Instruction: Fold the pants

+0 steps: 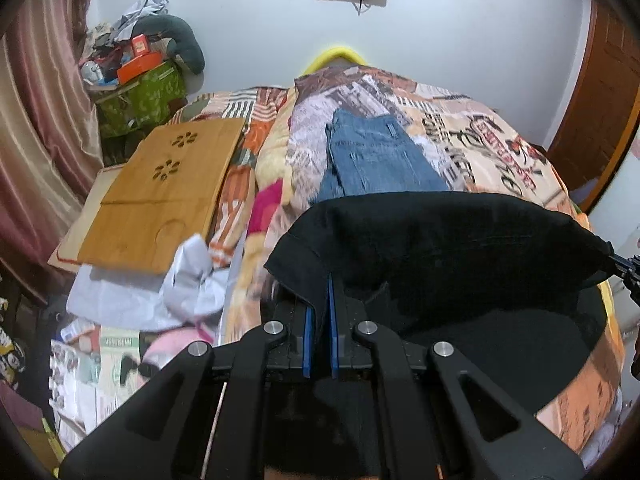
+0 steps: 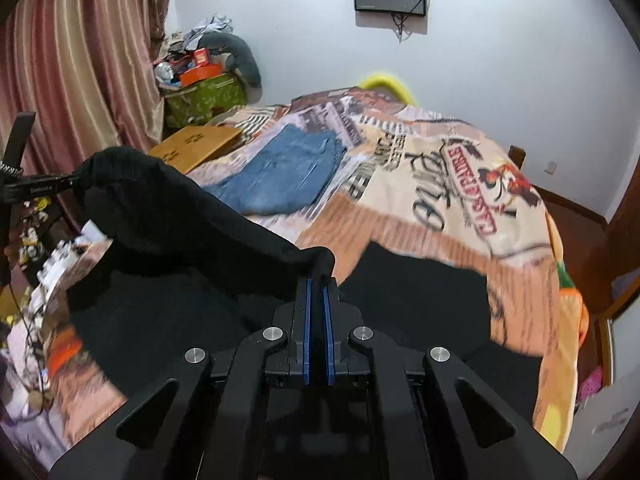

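Two blue-padded fingers of the left gripper [image 1: 321,300] stand nearly together in the left wrist view, pinching a corner of the black pants [image 1: 440,240]. The dark cloth stretches rightward from that corner, lifted above the bed [image 1: 520,152], to the right gripper [image 1: 624,266] at the frame's edge. Beyond it, folded blue jeans [image 1: 380,156] lie flat on the patterned bedspread, with a wooden lap tray [image 1: 168,184] to their left.

In the right wrist view, the right gripper [image 2: 318,292] has its fingers clamped to a narrow gap on another corner of the black pants [image 2: 180,248]. The fabric sags between this grip and the left gripper [image 2: 60,182] at far left, its lower part draping onto the bed [image 2: 460,220]. The blue jeans [image 2: 288,172] rest farther up the bedspread.
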`<state>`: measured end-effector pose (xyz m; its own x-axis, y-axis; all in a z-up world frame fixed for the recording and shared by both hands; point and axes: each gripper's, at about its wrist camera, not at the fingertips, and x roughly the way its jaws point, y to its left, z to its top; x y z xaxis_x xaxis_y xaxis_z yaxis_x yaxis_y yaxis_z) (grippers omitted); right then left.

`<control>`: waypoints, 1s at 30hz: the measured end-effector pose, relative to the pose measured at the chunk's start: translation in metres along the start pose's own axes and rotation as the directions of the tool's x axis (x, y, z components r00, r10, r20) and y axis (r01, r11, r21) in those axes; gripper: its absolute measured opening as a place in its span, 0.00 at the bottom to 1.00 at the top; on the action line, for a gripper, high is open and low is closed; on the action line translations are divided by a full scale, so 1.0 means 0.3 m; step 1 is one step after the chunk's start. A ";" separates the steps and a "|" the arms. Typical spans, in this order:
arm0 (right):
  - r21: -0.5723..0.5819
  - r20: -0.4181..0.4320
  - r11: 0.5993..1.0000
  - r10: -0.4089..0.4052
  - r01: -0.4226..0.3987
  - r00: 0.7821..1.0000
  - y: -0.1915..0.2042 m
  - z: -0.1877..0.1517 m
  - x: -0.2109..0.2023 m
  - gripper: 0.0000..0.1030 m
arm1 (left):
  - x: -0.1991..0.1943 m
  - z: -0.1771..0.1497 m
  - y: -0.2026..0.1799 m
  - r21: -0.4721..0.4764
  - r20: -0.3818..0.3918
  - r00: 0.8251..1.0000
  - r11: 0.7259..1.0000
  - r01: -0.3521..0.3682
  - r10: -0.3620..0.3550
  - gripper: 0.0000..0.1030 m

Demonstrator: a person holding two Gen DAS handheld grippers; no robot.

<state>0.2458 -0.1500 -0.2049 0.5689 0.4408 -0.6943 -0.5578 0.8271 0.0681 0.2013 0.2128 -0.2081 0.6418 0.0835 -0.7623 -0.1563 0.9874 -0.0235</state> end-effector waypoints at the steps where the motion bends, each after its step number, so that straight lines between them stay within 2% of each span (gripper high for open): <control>1: 0.002 -0.012 1.000 0.006 -0.006 1.000 0.009 -0.029 -0.003 0.05 | -0.006 -0.028 0.001 -0.004 -0.006 1.000 1.000 0.000 0.000 0.06; 9: 0.066 -0.104 0.998 0.032 -0.025 0.994 0.031 -0.206 0.007 0.05 | -0.006 -0.249 0.015 -0.029 -0.099 0.995 0.999 -0.038 0.035 0.09; 12: 0.080 -0.122 0.996 0.035 -0.025 0.992 0.031 -0.237 0.011 0.06 | 0.006 -0.314 0.029 -0.043 -0.149 0.988 0.998 -0.048 0.041 0.13; 15: 0.106 -0.127 0.994 0.050 -0.037 0.991 0.027 -0.251 -0.006 0.09 | 0.015 -0.354 0.039 -0.034 -0.187 0.979 0.995 -0.090 0.082 0.13; 17: 0.121 -0.127 0.992 0.054 -0.038 0.990 0.018 -0.254 -0.022 0.09 | 0.005 -0.372 0.052 -0.033 -0.190 0.977 0.994 -0.105 0.097 0.13; 20: 0.126 -0.144 0.991 0.053 -0.035 0.988 -0.003 -0.262 -0.052 0.15 | -0.028 -0.370 0.070 -0.040 -0.175 0.979 0.992 -0.117 0.109 0.13; 22: 0.123 -0.153 0.992 0.035 -0.016 0.988 -0.014 -0.269 -0.074 0.24 | -0.053 -0.355 0.078 -0.041 -0.158 0.980 0.991 -0.130 0.122 0.13; 26: 0.131 -0.149 0.990 -0.023 0.043 0.989 -0.062 -0.267 -0.120 0.25 | -0.102 -0.294 0.085 -0.058 -0.124 0.983 0.988 -0.143 0.135 0.16; 30: 0.166 -0.132 0.984 -0.048 0.070 0.990 -0.123 -0.233 -0.147 0.25 | -0.131 -0.217 0.052 -0.056 -0.069 0.989 0.989 -0.138 0.134 0.31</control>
<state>0.1990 -0.2242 -0.2270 0.5100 0.3506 -0.7855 -0.4089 0.9022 0.1372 0.1246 0.2160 -0.2207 0.5614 0.2055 -0.8016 -0.2850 0.9574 0.0458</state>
